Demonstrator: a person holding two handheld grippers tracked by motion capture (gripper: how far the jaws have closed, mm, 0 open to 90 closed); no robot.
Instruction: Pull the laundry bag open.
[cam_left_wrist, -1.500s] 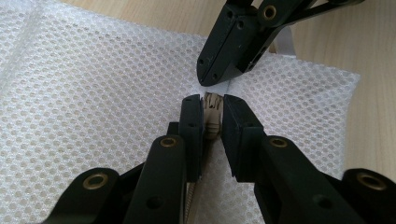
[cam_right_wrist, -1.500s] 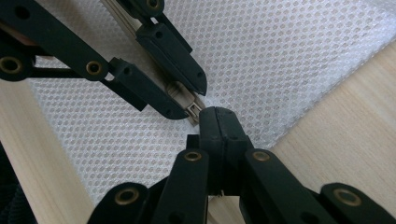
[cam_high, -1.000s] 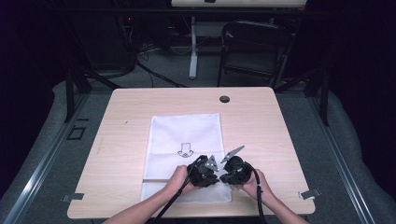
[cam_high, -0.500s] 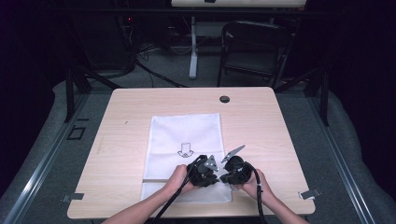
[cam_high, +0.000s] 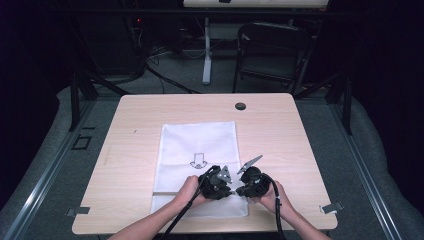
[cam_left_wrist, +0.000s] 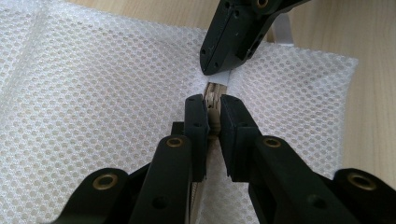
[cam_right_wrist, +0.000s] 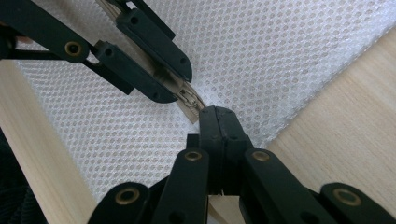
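Note:
A white mesh bag (cam_high: 197, 142) with a printed arrow lies flat on the wooden table (cam_high: 285, 135). A beige zipper (cam_left_wrist: 214, 95) runs along its near end. My left gripper (cam_high: 229, 192) (cam_left_wrist: 213, 109) is shut on that zipper. My right gripper (cam_high: 239, 191) (cam_right_wrist: 217, 120) faces it tip to tip and is shut on a white tab of the bag (cam_left_wrist: 221, 78) at the zipper's end. In the right gripper view the left gripper (cam_right_wrist: 184, 88) comes in from the upper left with the zipper (cam_right_wrist: 187, 100) pinched between its jaws. A hand holds each gripper at the table's near edge.
A small black round cap (cam_high: 240, 106) sits in the table top near the far edge. Behind the table stand a folding chair (cam_high: 270, 50) and a white post (cam_high: 206, 50). Metal clips (cam_high: 331, 207) sit at the near corners.

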